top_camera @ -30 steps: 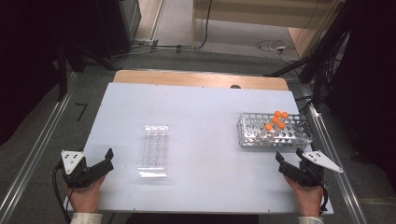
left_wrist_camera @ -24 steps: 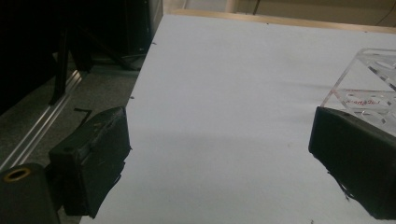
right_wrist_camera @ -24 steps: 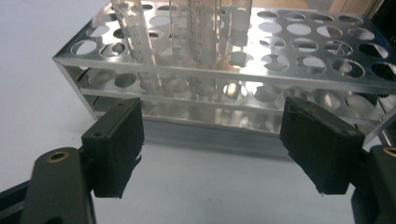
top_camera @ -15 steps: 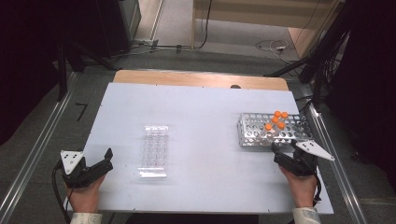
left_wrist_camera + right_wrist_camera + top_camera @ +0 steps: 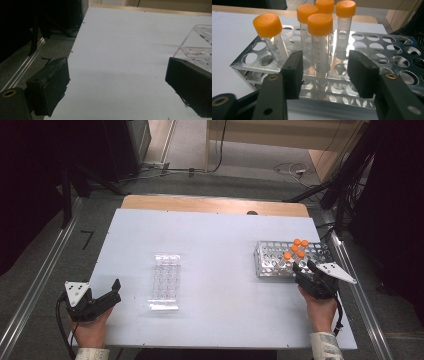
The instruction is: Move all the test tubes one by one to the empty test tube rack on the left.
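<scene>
Tube (image 5: 321,45) upright, orange cap up, between right hand-held gripper (image 5: 325,72) jaws.

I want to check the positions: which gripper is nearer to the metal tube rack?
Right. The right gripper is at the near side of the metal tube rack; the left gripper rests far away, beyond the clear plastic rack.

Tube rack (image 5: 372,42): bright silver metal, patterned with rows of round holes.
Tubes (image 5: 319,45): clear with faint graduation marks; caps (image 5: 320,23) orange.
Well plate (image 5: 165,281), left of the rack: clear plastic with a grid of wells and small red lettering.
Table (image 5: 210,245): pale blue-white, with a light wood strip along its far edge.
Right gripper (image 5: 324,72): black jaws, brass-coloured rivets.
Left gripper (image 5: 118,285): black, with a grey plate.
</scene>
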The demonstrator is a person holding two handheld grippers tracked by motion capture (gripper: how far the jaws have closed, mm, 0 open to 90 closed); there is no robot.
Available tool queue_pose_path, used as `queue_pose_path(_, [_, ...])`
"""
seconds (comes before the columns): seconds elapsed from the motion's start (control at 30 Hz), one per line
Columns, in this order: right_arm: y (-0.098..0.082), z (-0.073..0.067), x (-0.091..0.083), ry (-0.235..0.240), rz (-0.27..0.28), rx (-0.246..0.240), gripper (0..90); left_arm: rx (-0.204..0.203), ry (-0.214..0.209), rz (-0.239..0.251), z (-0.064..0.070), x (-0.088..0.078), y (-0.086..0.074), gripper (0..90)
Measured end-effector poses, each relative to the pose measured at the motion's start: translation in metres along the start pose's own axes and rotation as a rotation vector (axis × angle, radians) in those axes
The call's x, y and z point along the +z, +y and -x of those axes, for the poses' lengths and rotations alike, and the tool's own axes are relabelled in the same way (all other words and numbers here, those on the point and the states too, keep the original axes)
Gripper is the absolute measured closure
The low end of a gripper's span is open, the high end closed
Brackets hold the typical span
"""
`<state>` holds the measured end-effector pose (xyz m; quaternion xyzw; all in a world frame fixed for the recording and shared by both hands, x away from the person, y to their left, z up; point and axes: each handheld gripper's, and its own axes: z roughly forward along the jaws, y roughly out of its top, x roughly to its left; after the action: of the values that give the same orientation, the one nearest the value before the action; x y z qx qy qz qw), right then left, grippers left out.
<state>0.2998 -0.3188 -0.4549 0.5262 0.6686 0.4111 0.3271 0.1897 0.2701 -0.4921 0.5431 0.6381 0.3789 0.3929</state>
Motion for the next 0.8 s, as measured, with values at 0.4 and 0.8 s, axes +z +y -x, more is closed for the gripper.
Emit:
queue_pose_path(0.4, [0.002,0.0,0.011,0.007,-0.005,-0.001,62.1,-0.001,0.004,-0.002,0.0,0.0,0.0,5.7])
queue_pose_path(0.8, [0.001,-0.002,0.018,0.008,-0.004,-0.024,70.7,-0.001,0.006,-0.002,0.0,0.0,0.0,5.7])
